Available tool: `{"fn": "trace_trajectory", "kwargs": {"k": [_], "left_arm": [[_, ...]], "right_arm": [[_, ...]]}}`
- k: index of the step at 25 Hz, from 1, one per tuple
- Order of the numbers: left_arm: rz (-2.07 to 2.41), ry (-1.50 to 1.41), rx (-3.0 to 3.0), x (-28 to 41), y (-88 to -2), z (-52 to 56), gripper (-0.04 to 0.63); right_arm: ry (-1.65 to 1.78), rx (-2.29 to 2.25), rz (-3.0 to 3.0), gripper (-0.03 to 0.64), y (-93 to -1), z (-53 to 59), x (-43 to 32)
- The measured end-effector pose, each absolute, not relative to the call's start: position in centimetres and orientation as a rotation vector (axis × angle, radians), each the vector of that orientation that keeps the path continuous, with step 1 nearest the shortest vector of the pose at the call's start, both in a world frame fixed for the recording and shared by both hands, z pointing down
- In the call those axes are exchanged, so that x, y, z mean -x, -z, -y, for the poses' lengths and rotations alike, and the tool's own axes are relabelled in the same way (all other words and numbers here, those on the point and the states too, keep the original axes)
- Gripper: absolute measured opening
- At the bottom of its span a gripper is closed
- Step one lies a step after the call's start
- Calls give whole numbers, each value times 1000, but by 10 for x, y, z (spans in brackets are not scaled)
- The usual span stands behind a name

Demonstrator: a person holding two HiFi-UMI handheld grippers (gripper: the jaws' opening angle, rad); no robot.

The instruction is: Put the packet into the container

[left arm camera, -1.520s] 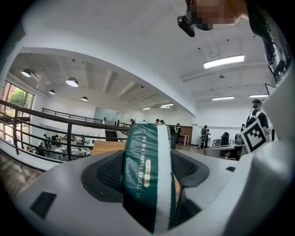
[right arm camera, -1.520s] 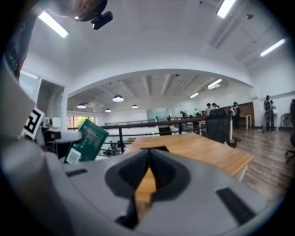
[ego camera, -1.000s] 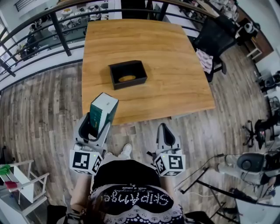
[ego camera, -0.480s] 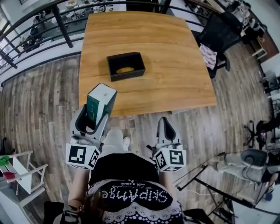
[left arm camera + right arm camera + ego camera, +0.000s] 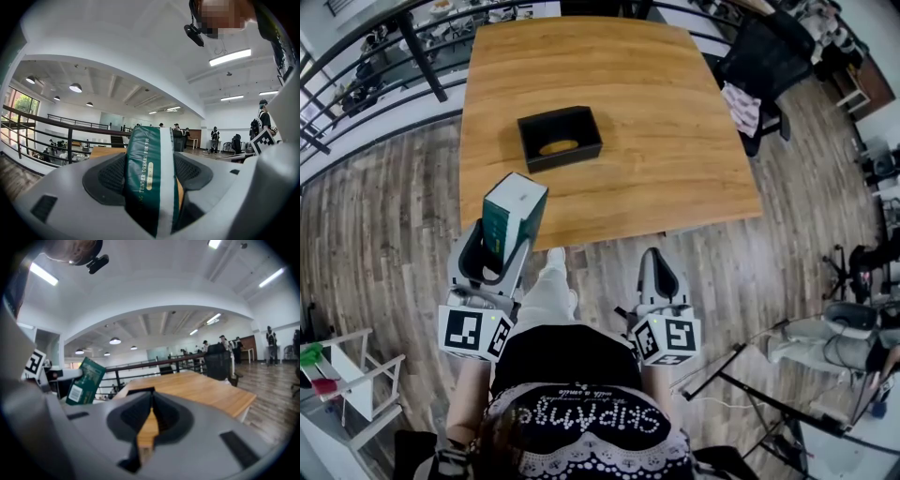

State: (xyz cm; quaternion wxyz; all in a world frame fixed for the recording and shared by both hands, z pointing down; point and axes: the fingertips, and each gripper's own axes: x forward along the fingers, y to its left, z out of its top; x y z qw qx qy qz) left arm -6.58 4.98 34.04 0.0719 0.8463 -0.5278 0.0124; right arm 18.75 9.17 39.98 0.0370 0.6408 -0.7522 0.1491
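On the wooden table (image 5: 656,103), a container (image 5: 564,160); left gripper (image 5: 495,261) clamps packet (image 5: 514,208); right gripper (image 5: 653,272) closed.

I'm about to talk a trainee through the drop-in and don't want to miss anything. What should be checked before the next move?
1. Hold on the packet: ok. The left gripper has its jaws pressed on both sides of it.
2. Right gripper free: ok. Jaws together, nothing between them.
3. Container ready: ok. It sits on the table, open side up.
4. Room inside: cannot tell. A yellowish item lies on its floor.
5. Packet above the container: not ok. It is held near the table's front edge, and the container lies farther in.
6. Way there: ok. Only bare tabletop shows between them.
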Motion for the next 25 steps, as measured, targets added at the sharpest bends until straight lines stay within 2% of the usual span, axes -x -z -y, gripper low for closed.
{"fn": "trace_trajectory", "kwargs": {"k": [25], "left_arm": [[1517,-35,-2504,82,-357,124,347]], "right_arm": [[-489,-1920,2239,38,-395,76,-168]]}}
